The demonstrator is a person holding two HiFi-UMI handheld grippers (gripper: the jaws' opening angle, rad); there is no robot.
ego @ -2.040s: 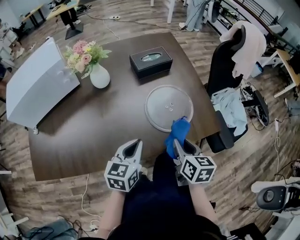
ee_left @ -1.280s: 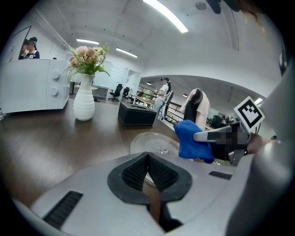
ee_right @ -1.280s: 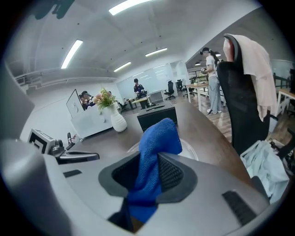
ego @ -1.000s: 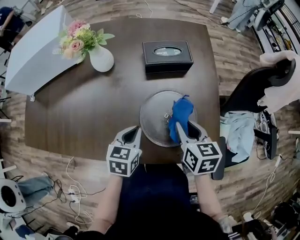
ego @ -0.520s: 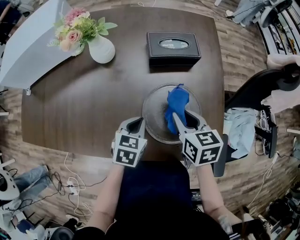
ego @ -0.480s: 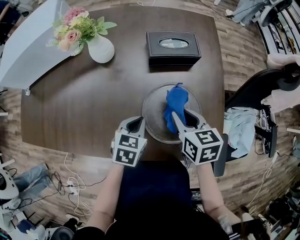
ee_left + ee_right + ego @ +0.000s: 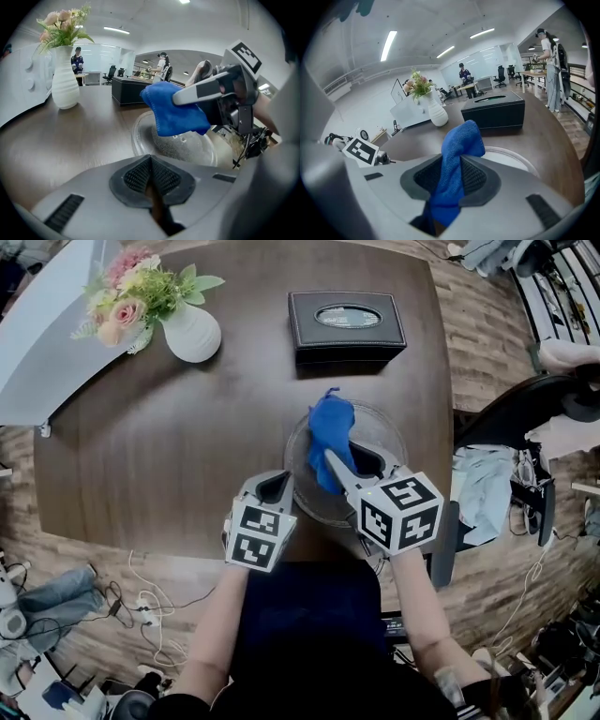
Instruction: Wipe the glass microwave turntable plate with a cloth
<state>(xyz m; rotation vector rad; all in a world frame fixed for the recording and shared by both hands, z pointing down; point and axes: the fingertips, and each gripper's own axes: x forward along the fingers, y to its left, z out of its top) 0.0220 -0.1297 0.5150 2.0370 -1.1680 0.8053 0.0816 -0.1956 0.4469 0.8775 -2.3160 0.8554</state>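
The round glass turntable plate (image 7: pixel 396 441) lies on the dark wooden table (image 7: pixel 187 427) near its front edge. My right gripper (image 7: pixel 330 457) is shut on a blue cloth (image 7: pixel 328 430) and holds it over the plate's left half. Whether the cloth touches the glass I cannot tell. In the right gripper view the cloth (image 7: pixel 457 154) bunches up between the pads, with the plate's rim (image 7: pixel 520 161) behind it. My left gripper (image 7: pixel 272 486) is shut on nothing, just left of the plate. Its own view shows the plate (image 7: pixel 183 147), the cloth (image 7: pixel 176 110) and the right gripper (image 7: pixel 180 97) ahead.
A black tissue box (image 7: pixel 347 326) sits behind the plate. A white vase with flowers (image 7: pixel 190 332) stands at the back left, beside a white slanted panel (image 7: pixel 42 362). An office chair (image 7: pixel 525 418) with clothes on it is right of the table.
My right gripper has carried the cloth from the plate's near edge to over its left half. The left gripper has stayed by the table's front edge.
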